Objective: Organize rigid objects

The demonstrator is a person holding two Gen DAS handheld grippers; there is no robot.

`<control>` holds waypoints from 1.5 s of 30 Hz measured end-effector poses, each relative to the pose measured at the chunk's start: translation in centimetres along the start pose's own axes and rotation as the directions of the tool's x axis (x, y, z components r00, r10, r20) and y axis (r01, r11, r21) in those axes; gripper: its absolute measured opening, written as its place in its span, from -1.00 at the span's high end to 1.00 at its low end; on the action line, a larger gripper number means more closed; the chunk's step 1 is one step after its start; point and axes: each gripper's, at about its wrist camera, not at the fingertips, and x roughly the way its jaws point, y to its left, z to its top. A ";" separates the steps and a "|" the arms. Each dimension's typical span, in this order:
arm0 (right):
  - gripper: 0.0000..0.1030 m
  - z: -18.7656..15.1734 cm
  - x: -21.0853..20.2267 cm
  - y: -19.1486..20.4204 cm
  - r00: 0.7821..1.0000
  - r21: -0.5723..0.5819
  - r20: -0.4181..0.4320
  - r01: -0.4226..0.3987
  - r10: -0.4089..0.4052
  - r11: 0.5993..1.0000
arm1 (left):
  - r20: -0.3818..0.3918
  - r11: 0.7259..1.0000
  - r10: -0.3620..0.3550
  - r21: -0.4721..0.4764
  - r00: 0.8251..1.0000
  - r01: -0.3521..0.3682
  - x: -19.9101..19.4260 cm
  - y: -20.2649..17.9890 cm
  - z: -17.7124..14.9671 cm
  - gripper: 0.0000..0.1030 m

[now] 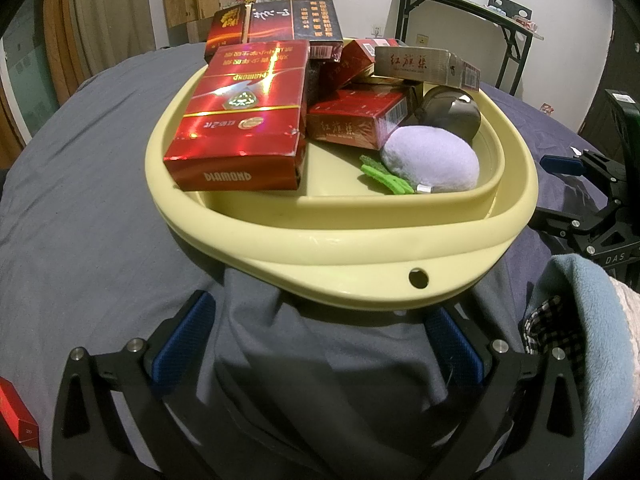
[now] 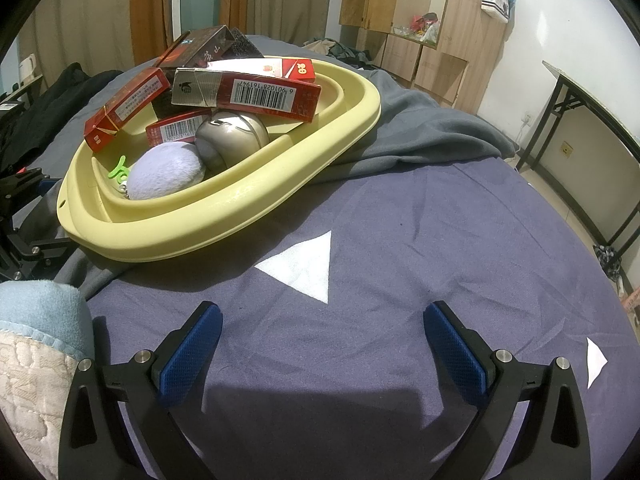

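Observation:
A pale yellow basin sits on a bed and holds several red cigarette boxes, the largest marked DIAMOND, a lilac plush with a green tag, and a dark round case. My left gripper is open and empty just before the basin's near rim. The basin also shows in the right wrist view, with the plush and a grey round case. My right gripper is open and empty over the blue sheet, to the right of the basin.
A grey cloth lies under the basin. A blue towel lies at the near right. One red box lies at the far left edge. A folding table stands by the wall. White triangles mark the sheet.

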 end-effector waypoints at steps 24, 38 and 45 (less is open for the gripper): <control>-0.99 0.0 0.0 0.0 1.000 0.000 0.000 0.000 0.000 1.000 | 0.000 1.000 0.000 0.000 1.000 0.000 0.0 0.0 0.0 -1.00; -0.99 0.0 0.0 0.0 1.000 0.000 0.000 0.000 0.000 1.000 | 0.000 1.000 0.000 0.000 1.000 0.000 0.0 0.1 0.0 -1.00; -0.99 0.0 0.0 0.0 1.000 0.000 0.000 0.000 0.000 1.000 | 0.003 1.000 0.003 0.002 1.000 -0.003 -0.2 -0.1 -0.2 -1.00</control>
